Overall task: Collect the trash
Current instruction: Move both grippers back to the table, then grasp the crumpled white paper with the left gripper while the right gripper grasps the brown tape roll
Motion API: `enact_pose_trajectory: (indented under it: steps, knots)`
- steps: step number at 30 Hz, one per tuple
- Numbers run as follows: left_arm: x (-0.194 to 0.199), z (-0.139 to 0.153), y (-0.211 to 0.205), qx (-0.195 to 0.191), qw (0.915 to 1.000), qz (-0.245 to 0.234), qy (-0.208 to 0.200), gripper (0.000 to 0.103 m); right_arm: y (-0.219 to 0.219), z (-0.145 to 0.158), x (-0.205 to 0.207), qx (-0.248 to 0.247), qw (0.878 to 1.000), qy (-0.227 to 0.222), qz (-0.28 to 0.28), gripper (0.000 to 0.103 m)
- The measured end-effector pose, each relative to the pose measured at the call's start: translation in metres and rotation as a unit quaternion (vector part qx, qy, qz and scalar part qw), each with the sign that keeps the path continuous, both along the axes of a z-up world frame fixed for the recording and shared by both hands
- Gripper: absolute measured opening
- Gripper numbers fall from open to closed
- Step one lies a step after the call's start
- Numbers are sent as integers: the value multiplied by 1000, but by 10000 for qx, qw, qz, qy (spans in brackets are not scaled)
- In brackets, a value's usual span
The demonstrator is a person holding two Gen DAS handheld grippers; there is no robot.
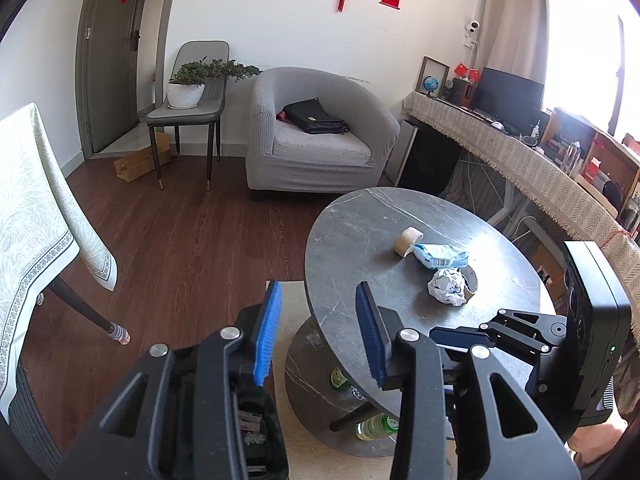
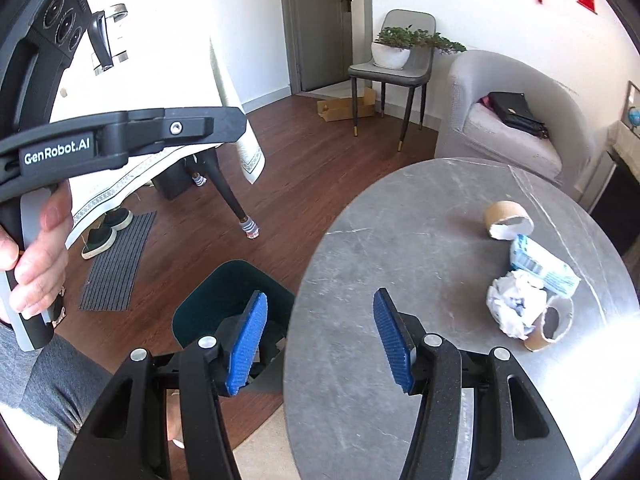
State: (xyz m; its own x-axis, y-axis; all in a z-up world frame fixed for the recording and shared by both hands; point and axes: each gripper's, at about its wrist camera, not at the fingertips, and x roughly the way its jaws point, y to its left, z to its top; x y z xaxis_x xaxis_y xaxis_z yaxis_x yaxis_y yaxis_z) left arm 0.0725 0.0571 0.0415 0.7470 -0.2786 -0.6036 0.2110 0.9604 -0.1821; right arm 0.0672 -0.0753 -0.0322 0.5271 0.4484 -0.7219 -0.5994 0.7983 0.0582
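On the round grey marble table (image 1: 360, 232) lie a cardboard tape roll (image 1: 408, 241), a blue and white wrapper (image 1: 438, 256), a crumpled white paper ball (image 1: 447, 286) and a second cardboard roll (image 2: 550, 322) right behind the ball. My left gripper (image 1: 320, 332) hangs open and empty over the table's near edge, short of the trash. My right gripper (image 2: 320, 344) is also open and empty, straddling the table's left edge (image 2: 304, 280). Below its left pad stands a dark bin (image 2: 224, 292) on the floor, with some scraps inside. The paper ball (image 2: 514, 306) lies to the right of the right gripper.
A hand (image 2: 36, 264) holds the left gripper's handle at the left. A cloth-covered table (image 1: 32, 208) with a dark leg stands left. Bottles (image 1: 376, 426) sit on the shelf under the round table. A grey armchair (image 1: 316, 132) and a chair with a plant (image 1: 188, 92) stand behind.
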Motion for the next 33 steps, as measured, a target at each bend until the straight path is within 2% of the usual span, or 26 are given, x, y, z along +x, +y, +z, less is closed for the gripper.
enact_pose_trajectory:
  steps: [15, 20, 26, 33]
  knots:
    - [26, -32, -91, 61, 9969, -748, 234, 60, -108, 5, 9, 119, 9958, -82, -906, 56]
    - [38, -45, -116, 40, 9953, -914, 321, 62, -144, 3, 14, 195, 9911, -57, -1312, 66]
    - [50, -58, -139, 22, 9937, -1045, 406, 63, -179, 2, 20, 353, 9862, 2, -1616, 67]
    - [64, -73, -160, -75, 9918, -1143, 562, 63, -197, 2, 23, 532, 9840, 50, -1701, 71]
